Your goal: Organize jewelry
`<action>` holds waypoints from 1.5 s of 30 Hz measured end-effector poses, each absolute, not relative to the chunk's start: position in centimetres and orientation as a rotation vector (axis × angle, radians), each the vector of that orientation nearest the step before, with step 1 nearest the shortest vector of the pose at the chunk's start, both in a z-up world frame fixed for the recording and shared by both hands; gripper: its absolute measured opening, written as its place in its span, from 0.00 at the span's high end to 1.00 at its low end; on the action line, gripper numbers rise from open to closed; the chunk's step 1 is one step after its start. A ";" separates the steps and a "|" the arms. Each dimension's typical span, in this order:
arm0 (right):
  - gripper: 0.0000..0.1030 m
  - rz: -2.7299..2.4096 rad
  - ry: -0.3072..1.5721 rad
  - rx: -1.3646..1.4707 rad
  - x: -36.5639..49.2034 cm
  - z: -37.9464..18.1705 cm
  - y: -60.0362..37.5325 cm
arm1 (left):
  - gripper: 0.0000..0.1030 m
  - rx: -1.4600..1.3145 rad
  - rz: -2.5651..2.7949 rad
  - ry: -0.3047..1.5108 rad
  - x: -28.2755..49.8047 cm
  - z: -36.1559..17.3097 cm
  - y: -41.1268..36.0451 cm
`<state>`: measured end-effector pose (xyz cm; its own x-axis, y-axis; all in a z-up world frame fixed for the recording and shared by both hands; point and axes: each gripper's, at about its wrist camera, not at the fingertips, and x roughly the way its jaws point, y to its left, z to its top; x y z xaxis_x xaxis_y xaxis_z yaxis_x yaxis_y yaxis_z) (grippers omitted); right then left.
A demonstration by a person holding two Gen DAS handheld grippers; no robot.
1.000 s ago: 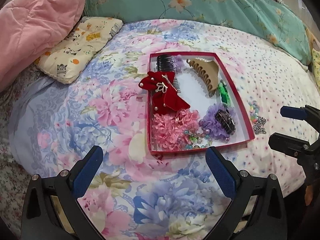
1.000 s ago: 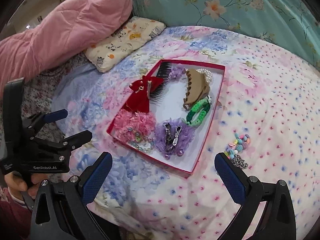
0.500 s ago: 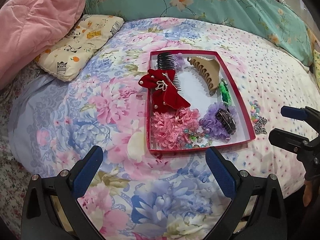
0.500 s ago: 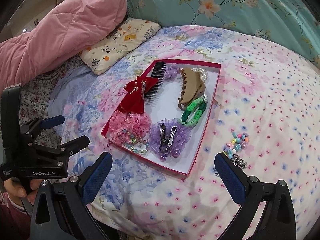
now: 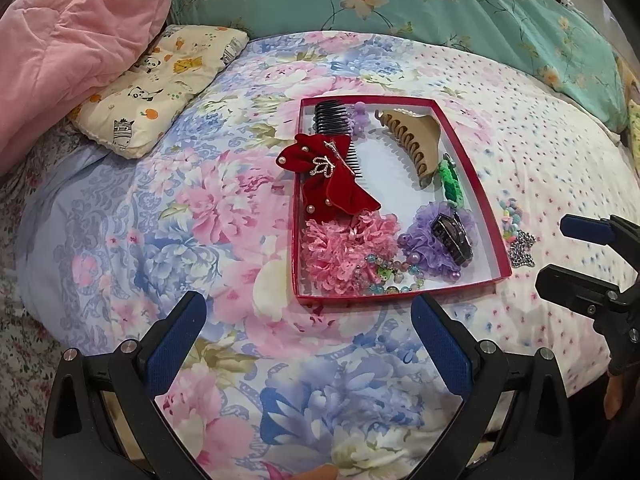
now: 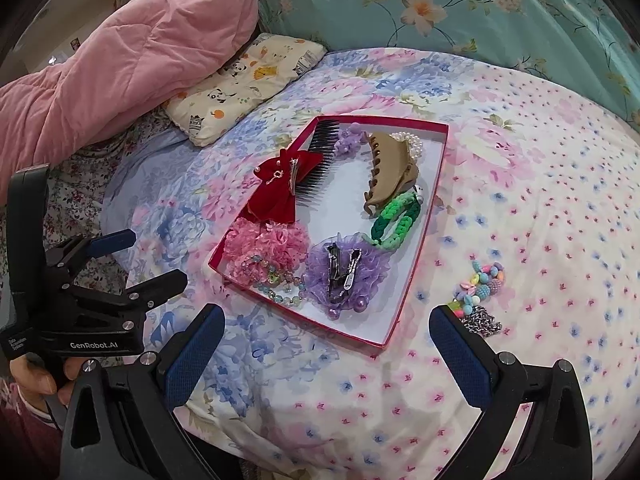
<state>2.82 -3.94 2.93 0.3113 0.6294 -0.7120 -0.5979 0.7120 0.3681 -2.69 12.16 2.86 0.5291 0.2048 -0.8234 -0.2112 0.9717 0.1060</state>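
Observation:
A shallow red-rimmed box (image 5: 400,299) (image 6: 418,252) lies on the flowered bedspread. It holds a red velvet bow (image 5: 334,178) (image 6: 280,190), a black comb (image 5: 332,120), a tan claw clip (image 5: 418,140) (image 6: 390,168), a green braided band (image 6: 396,220), pink (image 5: 348,246) and purple scrunchies (image 6: 348,270), and a bead string (image 6: 276,284). A colourful bead bracelet (image 6: 482,280) (image 5: 510,216) and a silver chain (image 6: 482,320) (image 5: 522,250) lie outside the box on its right. My left gripper (image 5: 308,336) and right gripper (image 6: 326,348) both hover open and empty near the box's front edge.
A pink quilt (image 5: 68,40) and a small animal-print pillow (image 5: 160,84) lie at the back left. A teal flowered duvet (image 5: 440,4) runs along the back. The bed edge drops away close to both grippers. A hand (image 6: 28,378) holds the left gripper's handle.
The right gripper has moved a little closer to the bed, so the box and bracelet sit lower and larger in its view. The left view has barely shifted.

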 end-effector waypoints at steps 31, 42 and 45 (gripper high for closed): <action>0.00 0.824 0.949 0.047 2.4 3.4 -3.7 | 0.00 -0.019 0.258 0.983 -3.0 2.7 12.7; 0.00 0.829 0.947 0.052 2.5 3.5 -3.8 | 0.00 -0.020 0.259 0.984 -3.0 2.7 12.9; 0.00 0.831 0.945 0.052 2.5 3.5 -3.8 | 0.00 -0.022 0.260 0.984 -3.1 2.7 12.9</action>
<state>2.46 -3.78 3.48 0.3073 0.6492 -0.6958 -0.6066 0.6970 0.3824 -3.07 12.93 2.72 0.5254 0.2079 -0.8251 -0.2275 0.9687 0.0992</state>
